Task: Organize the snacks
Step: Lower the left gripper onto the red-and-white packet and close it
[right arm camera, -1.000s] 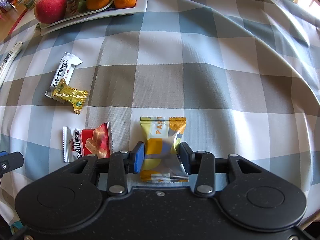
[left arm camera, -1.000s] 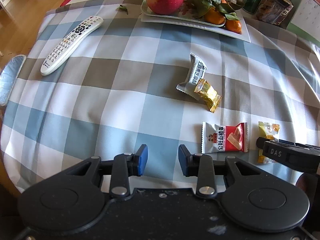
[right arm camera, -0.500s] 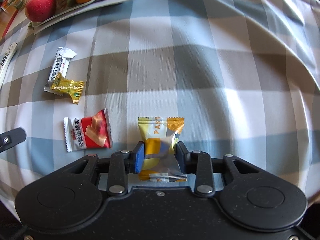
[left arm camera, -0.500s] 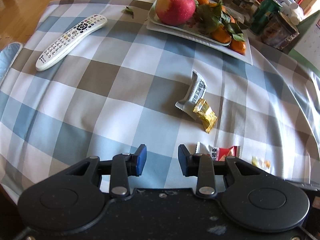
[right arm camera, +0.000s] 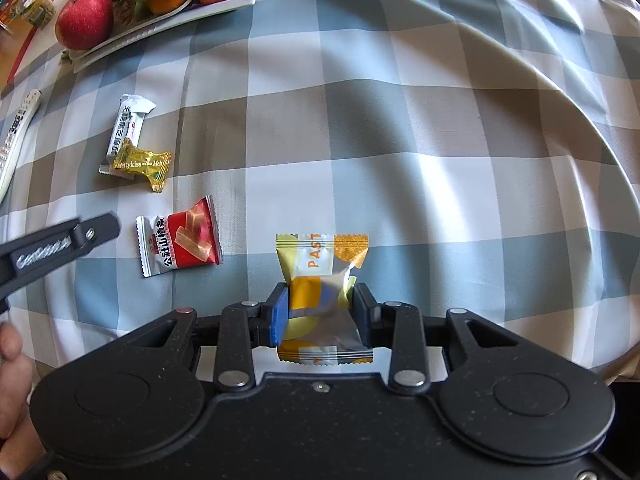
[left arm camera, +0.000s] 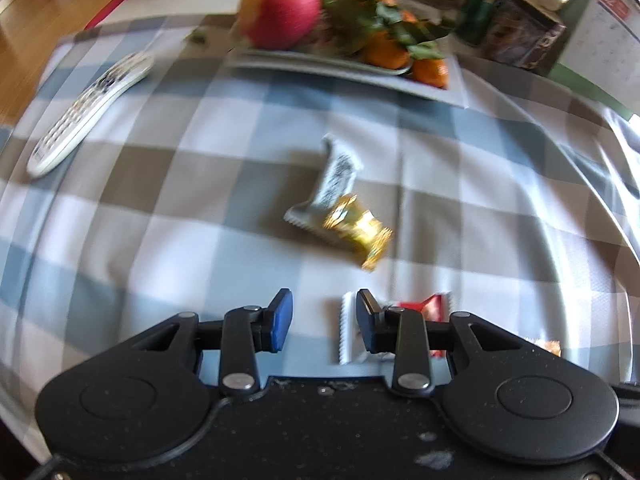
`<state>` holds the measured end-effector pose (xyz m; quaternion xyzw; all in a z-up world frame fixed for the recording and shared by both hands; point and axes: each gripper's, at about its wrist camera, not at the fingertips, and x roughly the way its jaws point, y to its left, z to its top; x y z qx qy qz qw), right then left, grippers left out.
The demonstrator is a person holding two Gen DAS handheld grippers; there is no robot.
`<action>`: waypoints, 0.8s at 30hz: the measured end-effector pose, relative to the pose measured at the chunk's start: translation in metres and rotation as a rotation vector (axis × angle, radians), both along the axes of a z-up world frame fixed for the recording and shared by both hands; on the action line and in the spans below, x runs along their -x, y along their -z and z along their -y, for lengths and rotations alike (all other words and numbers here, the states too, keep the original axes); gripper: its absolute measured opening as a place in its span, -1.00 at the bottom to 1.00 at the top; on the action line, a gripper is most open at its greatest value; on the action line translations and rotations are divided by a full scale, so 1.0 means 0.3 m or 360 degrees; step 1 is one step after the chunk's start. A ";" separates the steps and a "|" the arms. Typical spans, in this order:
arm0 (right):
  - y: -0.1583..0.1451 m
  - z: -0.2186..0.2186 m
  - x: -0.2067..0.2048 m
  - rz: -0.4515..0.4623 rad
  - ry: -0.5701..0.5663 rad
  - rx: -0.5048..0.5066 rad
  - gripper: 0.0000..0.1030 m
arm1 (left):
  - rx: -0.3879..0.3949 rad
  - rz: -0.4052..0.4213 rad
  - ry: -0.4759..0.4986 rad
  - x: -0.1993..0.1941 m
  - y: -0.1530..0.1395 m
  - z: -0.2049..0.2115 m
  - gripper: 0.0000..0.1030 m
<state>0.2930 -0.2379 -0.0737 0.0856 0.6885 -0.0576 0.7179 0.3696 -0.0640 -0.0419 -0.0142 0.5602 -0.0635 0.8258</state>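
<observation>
My right gripper (right arm camera: 318, 314) is shut on a yellow pastry packet (right arm camera: 320, 280) and holds it over the checked tablecloth. A red-and-white snack packet (right arm camera: 178, 246) lies to its left; it also shows in the left wrist view (left arm camera: 348, 332), partly behind my right fingertip. A white bar wrapper (right arm camera: 126, 130) and a gold Meltykiss candy (right arm camera: 142, 164) lie farther back, overlapping; both show in the left wrist view, the wrapper (left arm camera: 338, 176) and the candy (left arm camera: 356, 230). My left gripper (left arm camera: 324, 320) is open and empty just above the cloth; it also shows in the right wrist view (right arm camera: 60, 246).
A white plate (left arm camera: 348, 68) with a red apple (left arm camera: 280, 12) and tangerines (left arm camera: 386, 54) stands at the back. A white remote (left arm camera: 86, 114) lies at the left. Tins and jars (left arm camera: 516, 38) and a calendar (left arm camera: 600, 32) stand at the back right.
My left gripper has swung forward and right, toward the red-and-white packet; the view is blurred. My right gripper has closed tighter on the yellow packet and lifted it slightly.
</observation>
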 end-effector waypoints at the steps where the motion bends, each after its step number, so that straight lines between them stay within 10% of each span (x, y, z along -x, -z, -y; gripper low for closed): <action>1: 0.000 0.001 0.000 0.0000 0.0005 -0.0002 -0.16 | -0.0003 0.0015 0.0000 -0.008 -0.001 0.011 -0.32; 24: 0.015 -0.015 0.006 -0.0008 0.0006 0.0009 -0.16 | -0.0289 -0.0049 0.0116 -0.044 0.125 0.109 -0.30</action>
